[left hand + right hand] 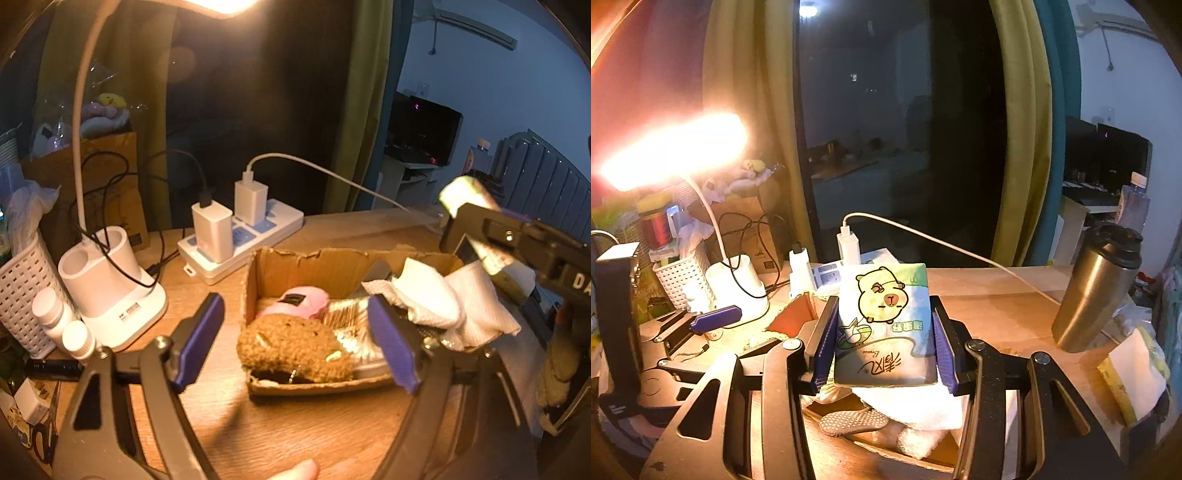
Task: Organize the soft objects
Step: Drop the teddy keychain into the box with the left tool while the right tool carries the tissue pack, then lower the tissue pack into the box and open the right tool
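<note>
Right gripper (884, 341) pinching tissue pack (884, 325) above cardboard box (258, 273); left gripper (295, 347) spread, empty, brown plush (291, 347) lying in box. Lowering pack into free corner advisable, releasing only once seated.

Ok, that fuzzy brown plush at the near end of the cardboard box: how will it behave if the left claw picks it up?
The fuzzy brown plush looks soft and pile-covered, so it will probably squash between the pads and sag rather than stay stiff. It seems light for its bulk. A small metal ring shows at its base, which might snag the cardboard box.
</note>
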A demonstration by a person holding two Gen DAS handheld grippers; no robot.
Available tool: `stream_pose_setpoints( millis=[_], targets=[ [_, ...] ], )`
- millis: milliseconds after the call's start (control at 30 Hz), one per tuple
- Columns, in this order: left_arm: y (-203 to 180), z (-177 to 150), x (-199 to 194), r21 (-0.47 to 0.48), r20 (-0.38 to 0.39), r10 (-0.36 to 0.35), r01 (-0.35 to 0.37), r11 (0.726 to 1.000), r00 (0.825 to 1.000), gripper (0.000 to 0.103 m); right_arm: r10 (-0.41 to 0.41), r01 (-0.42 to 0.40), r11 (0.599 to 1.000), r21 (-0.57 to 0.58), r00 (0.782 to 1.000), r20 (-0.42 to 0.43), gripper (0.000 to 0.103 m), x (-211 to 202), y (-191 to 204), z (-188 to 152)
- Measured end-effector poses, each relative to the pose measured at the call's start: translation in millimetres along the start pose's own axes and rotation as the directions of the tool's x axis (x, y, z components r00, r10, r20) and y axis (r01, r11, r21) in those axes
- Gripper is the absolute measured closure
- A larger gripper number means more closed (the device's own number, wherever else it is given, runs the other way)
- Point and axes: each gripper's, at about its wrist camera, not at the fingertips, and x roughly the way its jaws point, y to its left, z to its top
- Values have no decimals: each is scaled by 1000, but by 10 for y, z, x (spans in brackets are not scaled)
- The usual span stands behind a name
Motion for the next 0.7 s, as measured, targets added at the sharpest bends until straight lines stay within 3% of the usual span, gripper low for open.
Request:
stream_pose_setpoints(
  millis=[367, 567, 700],
  targets=[
    [249, -45, -70, -58, 31, 33, -31, 998, 999, 19, 30, -31, 999, -13, 997, -72, 54, 361, 128, -58],
    [394, -77, -5, -97, 8, 70, -69, 993, 998, 19, 40, -41, 999, -5, 993, -111, 54, 568, 166, -91],
    [427, -146, 145, -85, -45, 137, -140, 987, 990, 19, 46, -46, 999, -3, 991, -127, 54, 662, 195, -99]
  ],
)
